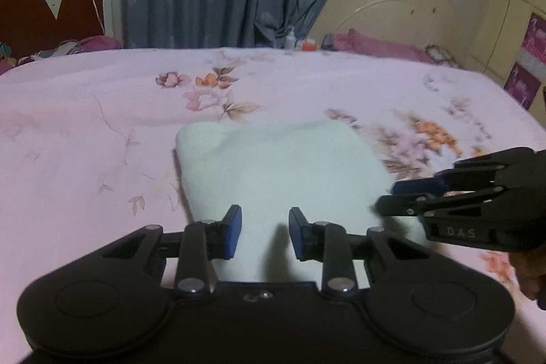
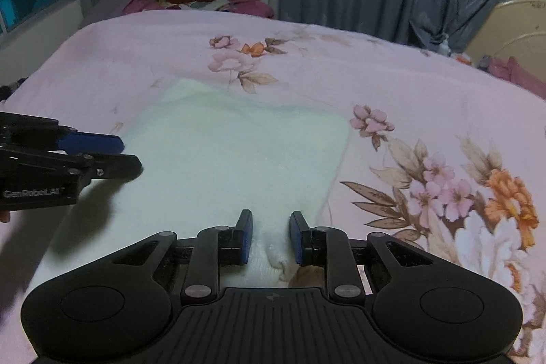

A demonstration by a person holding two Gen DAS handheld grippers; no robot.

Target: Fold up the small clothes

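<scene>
Folding step in hand: white knitted garment [image 2: 235, 152] lies flat on the floral bedsheet [image 2: 341, 63], its near edge under both grippers. Right gripper [image 2: 271, 237] has a bunched bit of that edge between its pads, seemingly clamped. Left gripper [image 1: 265, 232] stands apart over the cloth, nothing pinched. Get your left grip first, then lift both corners level and evenly.

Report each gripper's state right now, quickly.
Left gripper: white cloth lies between its jaws; whether it is gripped cannot be told.
Right gripper: closed on the white cloth's bunched edge.
</scene>
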